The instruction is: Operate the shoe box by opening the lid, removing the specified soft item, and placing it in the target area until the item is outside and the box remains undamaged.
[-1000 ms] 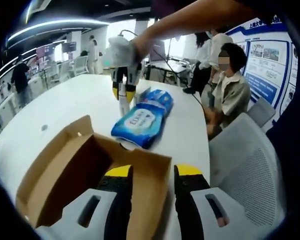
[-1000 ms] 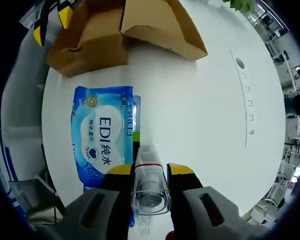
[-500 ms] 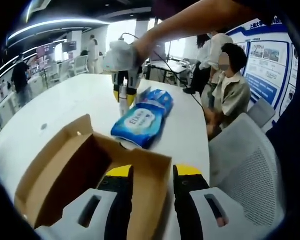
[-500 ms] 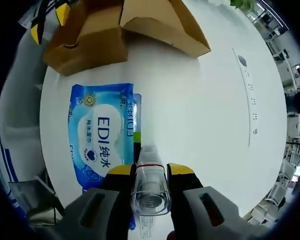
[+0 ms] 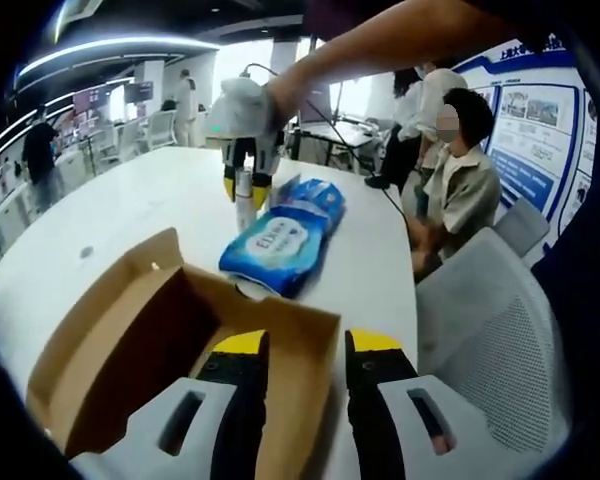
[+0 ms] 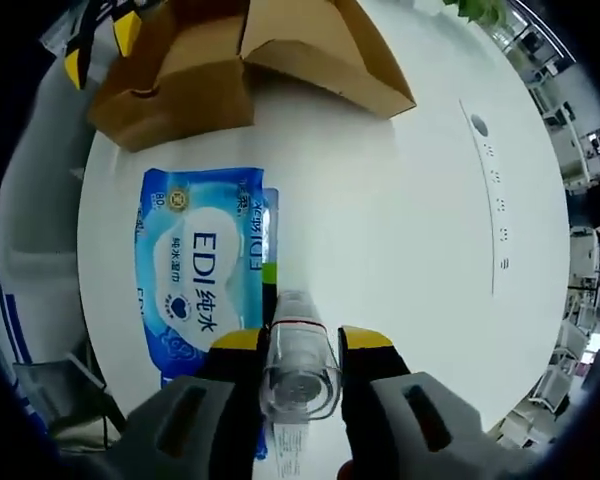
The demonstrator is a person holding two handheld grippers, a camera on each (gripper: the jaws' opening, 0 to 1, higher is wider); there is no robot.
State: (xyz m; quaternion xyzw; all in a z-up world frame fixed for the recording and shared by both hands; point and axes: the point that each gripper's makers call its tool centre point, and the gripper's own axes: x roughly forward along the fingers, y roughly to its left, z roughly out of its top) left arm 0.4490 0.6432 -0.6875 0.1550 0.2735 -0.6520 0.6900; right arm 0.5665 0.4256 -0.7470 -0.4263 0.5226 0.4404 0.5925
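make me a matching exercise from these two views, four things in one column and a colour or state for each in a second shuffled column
Things:
1. shoe box
2. wipes pack
3. clear tube
4. table

Colour or state:
A. held between the right gripper jaws
B. blue, lying flat on the table
C. brown cardboard, open
D. white, bearing the box and the pack

Pairs: 1-C, 2-B, 3-A, 4-D
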